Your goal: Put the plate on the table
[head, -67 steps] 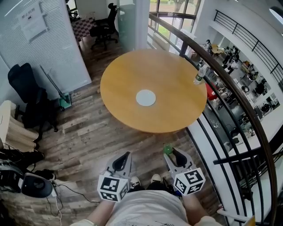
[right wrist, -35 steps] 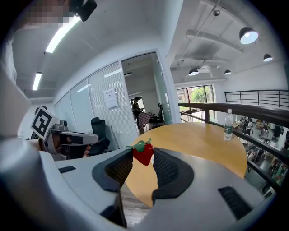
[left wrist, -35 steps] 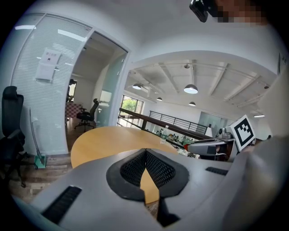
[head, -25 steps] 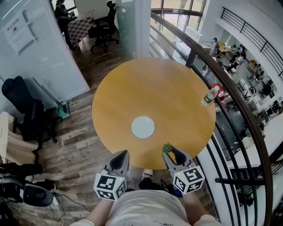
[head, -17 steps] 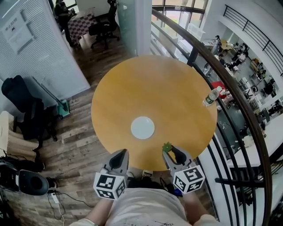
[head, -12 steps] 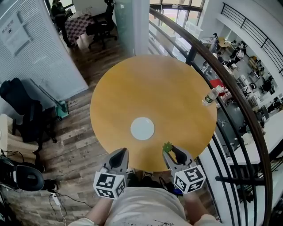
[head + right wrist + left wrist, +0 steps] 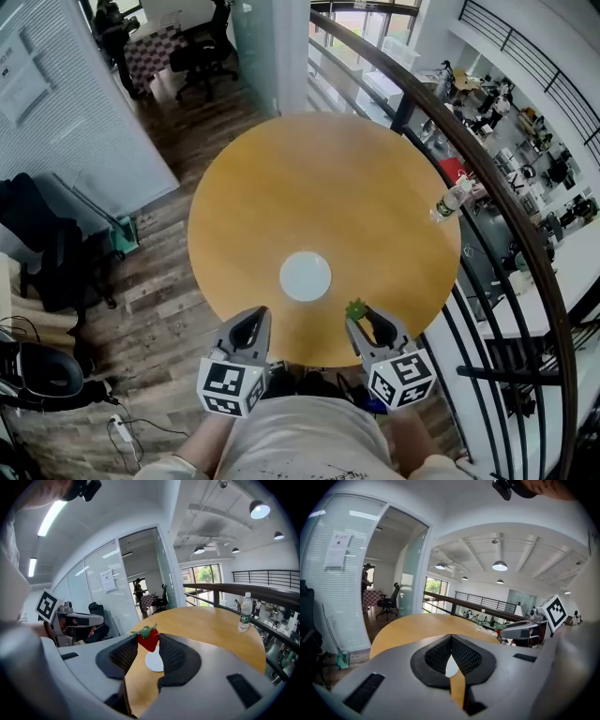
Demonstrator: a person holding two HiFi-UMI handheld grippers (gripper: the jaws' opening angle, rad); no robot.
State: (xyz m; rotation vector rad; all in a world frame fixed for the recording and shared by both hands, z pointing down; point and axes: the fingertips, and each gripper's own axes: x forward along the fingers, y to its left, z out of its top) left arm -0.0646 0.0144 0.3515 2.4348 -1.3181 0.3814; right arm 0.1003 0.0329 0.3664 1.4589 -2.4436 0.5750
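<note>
A small white plate (image 7: 306, 277) lies flat on the round wooden table (image 7: 319, 187), a little in from its near edge. My right gripper (image 7: 360, 317) hovers over that edge, just right of the plate, shut on a red strawberry (image 7: 148, 638) with a green top. Beyond the berry, the right gripper view shows the plate (image 7: 154, 662) low between the jaws. My left gripper (image 7: 253, 315) is at the table's near edge, left of the plate, its tips meeting with nothing held. A sliver of the plate (image 7: 451, 665) shows through the left gripper (image 7: 450, 638).
A water bottle (image 7: 448, 201) stands at the table's right rim, beside a dark curved railing (image 7: 487, 178). Wood floor surrounds the table. Black chairs (image 7: 47, 253) and a bag stand at the left, an office chair (image 7: 202, 52) at the back.
The table and plate have come much closer, from well ahead to right under the grippers. Both grippers keep their pose, and the strawberry stays in the right one.
</note>
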